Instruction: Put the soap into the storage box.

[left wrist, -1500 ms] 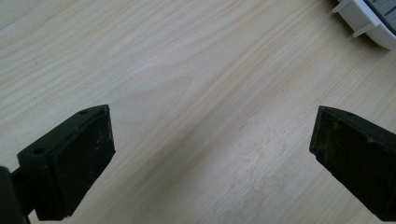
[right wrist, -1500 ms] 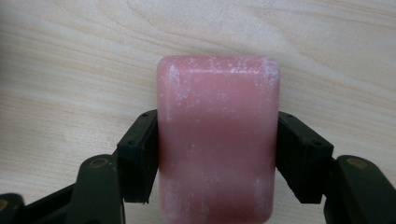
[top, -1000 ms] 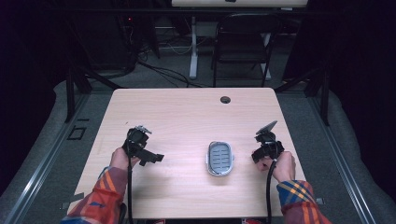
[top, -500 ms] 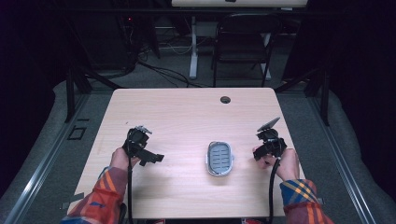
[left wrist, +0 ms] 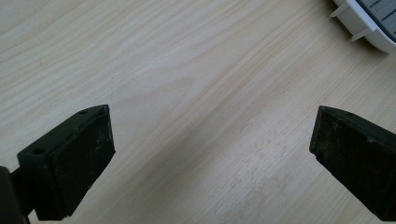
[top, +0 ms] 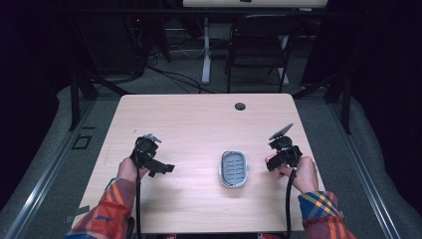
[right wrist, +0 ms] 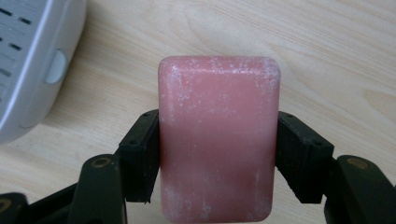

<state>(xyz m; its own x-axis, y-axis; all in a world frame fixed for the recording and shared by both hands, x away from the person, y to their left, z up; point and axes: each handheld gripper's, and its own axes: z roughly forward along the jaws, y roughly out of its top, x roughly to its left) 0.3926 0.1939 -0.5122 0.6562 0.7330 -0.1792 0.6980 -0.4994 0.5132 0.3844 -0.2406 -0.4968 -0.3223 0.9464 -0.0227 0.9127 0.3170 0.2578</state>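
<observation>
A pink bar of soap (right wrist: 218, 140) with a white powdery film is clamped between the two black jaws of my right gripper (right wrist: 218, 156), which is shut on it just above the wood. In the high view the right gripper (top: 275, 160) hangs to the right of a white oval soap dish (top: 234, 169) with a grey slotted insert. That dish shows as a white rim (right wrist: 32, 70) at the left of the right gripper view. My left gripper (top: 164, 169) rests at the table's left, open wide, with bare wood between its jaws (left wrist: 210, 154). The dish's corner (left wrist: 369, 21) shows at the top right there.
The light wooden table (top: 199, 124) has a dark cable hole (top: 240, 106) near its far edge. Beyond it stand a black chair (top: 256, 45) and a white desk leg (top: 206, 50) on a dark floor with cables.
My right gripper has risen slightly with the soap held in it. The left gripper has stayed where it was.
</observation>
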